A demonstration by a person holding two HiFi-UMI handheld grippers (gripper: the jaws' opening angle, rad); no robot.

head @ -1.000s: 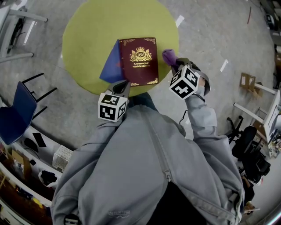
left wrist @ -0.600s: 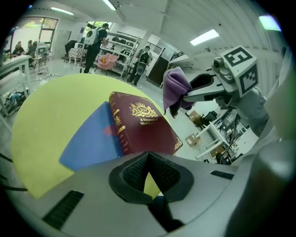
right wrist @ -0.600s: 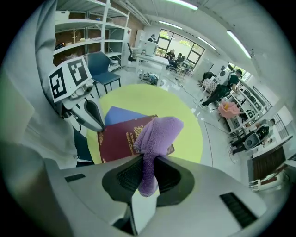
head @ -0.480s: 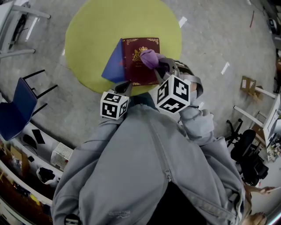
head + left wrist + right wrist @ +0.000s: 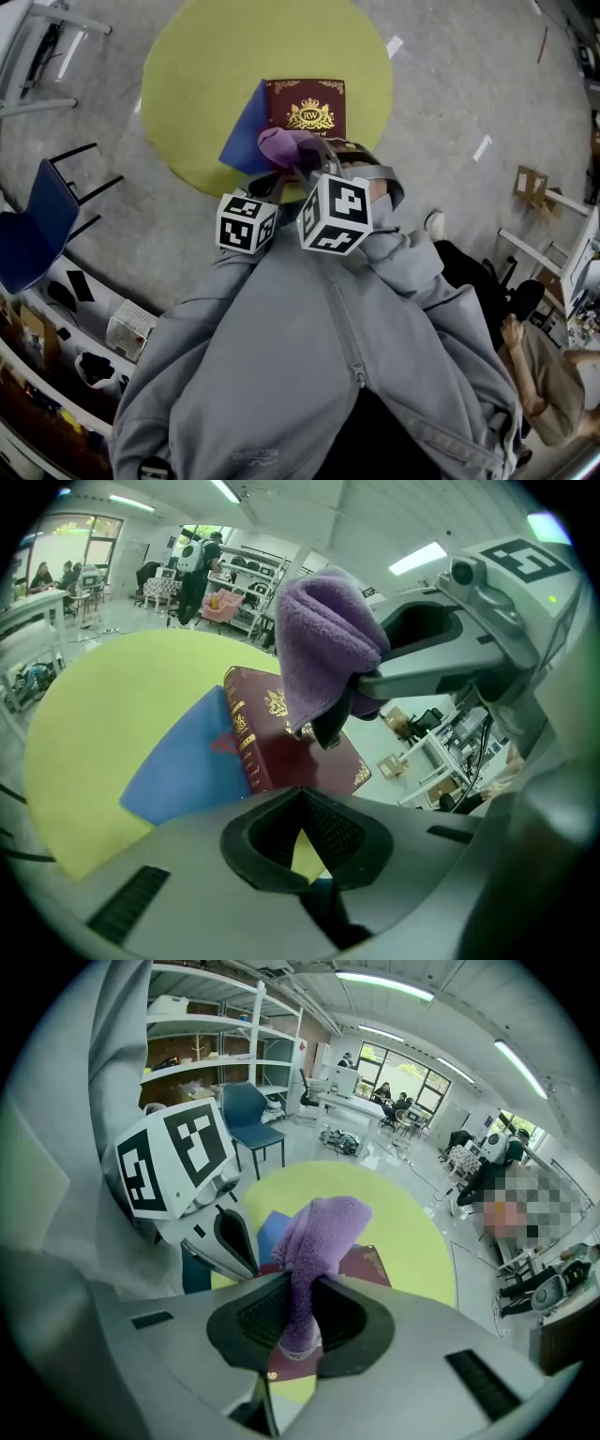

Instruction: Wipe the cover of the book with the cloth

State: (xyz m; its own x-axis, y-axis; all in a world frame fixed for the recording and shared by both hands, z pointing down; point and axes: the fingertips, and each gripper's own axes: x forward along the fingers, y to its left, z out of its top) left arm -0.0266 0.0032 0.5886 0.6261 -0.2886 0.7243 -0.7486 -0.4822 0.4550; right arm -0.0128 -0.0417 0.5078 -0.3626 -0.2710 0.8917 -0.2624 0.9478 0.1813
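A maroon book [image 5: 309, 105] with gold print lies on the round yellow table [image 5: 197, 75], partly over a blue sheet [image 5: 242, 136]. My right gripper [image 5: 302, 165] is shut on a purple cloth [image 5: 281, 145], which it holds over the book's near left part. The left gripper view shows the cloth [image 5: 323, 639] hanging just above the cover [image 5: 300, 761]; contact is not clear. In the right gripper view the cloth [image 5: 319, 1237] stands up from between the pads [image 5: 251, 1314] of my right gripper [image 5: 300, 1312]. My left gripper [image 5: 267, 183], [image 5: 300, 794] is shut and holds nothing, at the near table edge.
A blue chair [image 5: 33, 234] stands left of the table. A seated person [image 5: 539, 370] and an office chair [image 5: 525, 300] are at the right. A cardboard box [image 5: 525, 173] sits on the floor at the right, and shelving runs along the lower left.
My right gripper has carried the purple cloth leftward from beside the book's right edge across the cover to its near left part. The left gripper has barely moved.
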